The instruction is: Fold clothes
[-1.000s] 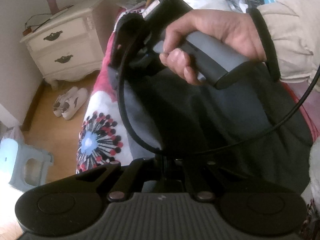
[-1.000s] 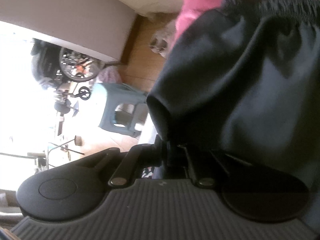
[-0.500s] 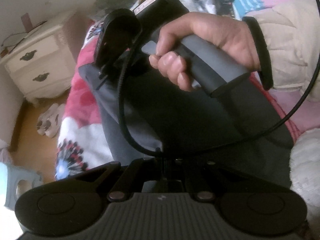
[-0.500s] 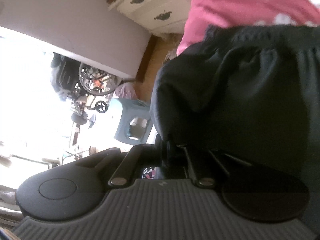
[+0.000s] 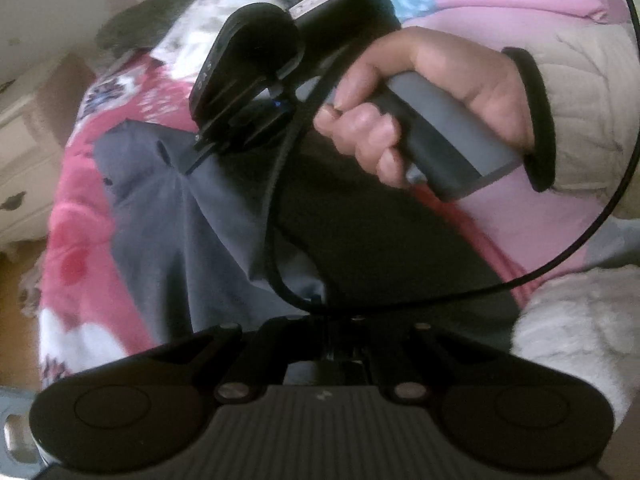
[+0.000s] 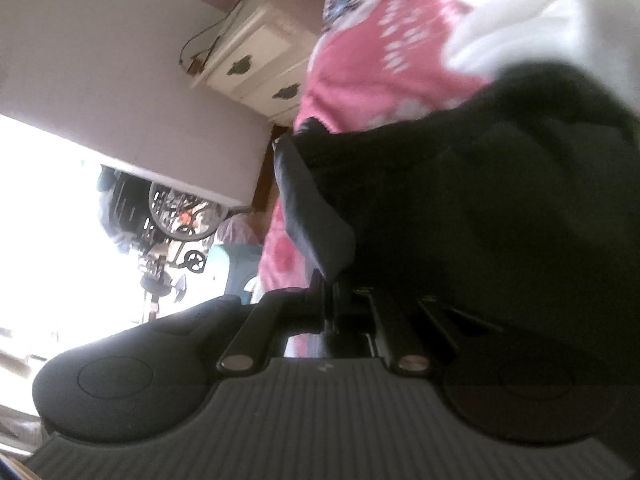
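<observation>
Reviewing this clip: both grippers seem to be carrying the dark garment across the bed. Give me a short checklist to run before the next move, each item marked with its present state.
1. Left gripper shut on the dark garment: ok, cloth runs into its closed jaws.
2. Right gripper shut on the garment: ok, a fold is pinched at its tips.
3. Cable clear of the fold: not ok, in the left wrist view it loops across the garment in front of the left gripper.
4. Garment edges aligned: cannot tell, only part of it shows.
5. Landing spot on the pink floral bedspread free: cannot tell, other bedding lies nearby.
6. Right hand firm on its handle: ok.
</observation>
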Action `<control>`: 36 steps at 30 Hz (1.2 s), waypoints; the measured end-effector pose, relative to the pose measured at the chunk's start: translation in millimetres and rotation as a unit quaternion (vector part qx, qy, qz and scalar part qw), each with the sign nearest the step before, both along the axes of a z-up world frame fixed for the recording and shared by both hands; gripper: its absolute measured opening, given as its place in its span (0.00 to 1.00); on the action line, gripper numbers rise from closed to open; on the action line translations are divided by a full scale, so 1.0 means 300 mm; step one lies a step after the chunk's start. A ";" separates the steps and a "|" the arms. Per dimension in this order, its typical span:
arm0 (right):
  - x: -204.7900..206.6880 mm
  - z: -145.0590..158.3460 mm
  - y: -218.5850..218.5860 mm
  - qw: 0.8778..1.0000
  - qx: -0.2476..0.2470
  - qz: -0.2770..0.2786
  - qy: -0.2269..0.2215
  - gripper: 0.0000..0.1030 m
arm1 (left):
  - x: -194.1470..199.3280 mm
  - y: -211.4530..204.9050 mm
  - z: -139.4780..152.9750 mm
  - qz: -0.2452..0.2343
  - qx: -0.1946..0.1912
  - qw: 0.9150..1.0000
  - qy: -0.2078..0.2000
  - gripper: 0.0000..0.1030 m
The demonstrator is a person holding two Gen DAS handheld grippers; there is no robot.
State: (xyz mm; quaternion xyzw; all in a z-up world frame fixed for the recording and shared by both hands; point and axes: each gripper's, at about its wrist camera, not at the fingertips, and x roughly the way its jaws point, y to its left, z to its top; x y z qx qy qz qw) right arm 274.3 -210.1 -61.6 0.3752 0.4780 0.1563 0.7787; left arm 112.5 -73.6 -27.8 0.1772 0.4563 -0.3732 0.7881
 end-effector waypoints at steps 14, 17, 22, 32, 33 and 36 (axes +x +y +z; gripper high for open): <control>-0.165 -0.069 -0.300 0.997 -0.017 -0.060 0.036 0.02 | -0.009 -0.227 -0.041 -0.038 -0.009 0.999 0.036 0.02; -0.192 -0.082 -0.337 0.997 -0.021 -0.068 0.042 0.02 | -0.007 -0.257 -0.049 -0.048 -0.009 0.998 0.040 0.02; -0.220 -0.061 -0.375 0.996 -0.031 -0.071 0.033 0.02 | -0.022 -0.289 -0.047 -0.060 -0.010 0.997 0.041 0.02; -0.208 -0.082 -0.352 0.993 -0.104 -0.046 0.029 0.02 | 0.006 -0.258 -0.066 0.001 0.006 0.997 0.071 0.20; -0.205 -0.091 -0.350 0.992 -0.112 -0.042 0.031 0.02 | 0.016 -0.237 -0.063 0.018 0.006 0.997 0.070 0.21; -0.196 -0.118 -0.330 0.988 -0.151 -0.023 0.038 0.05 | 0.064 -0.148 -0.052 0.086 0.005 0.995 0.057 0.23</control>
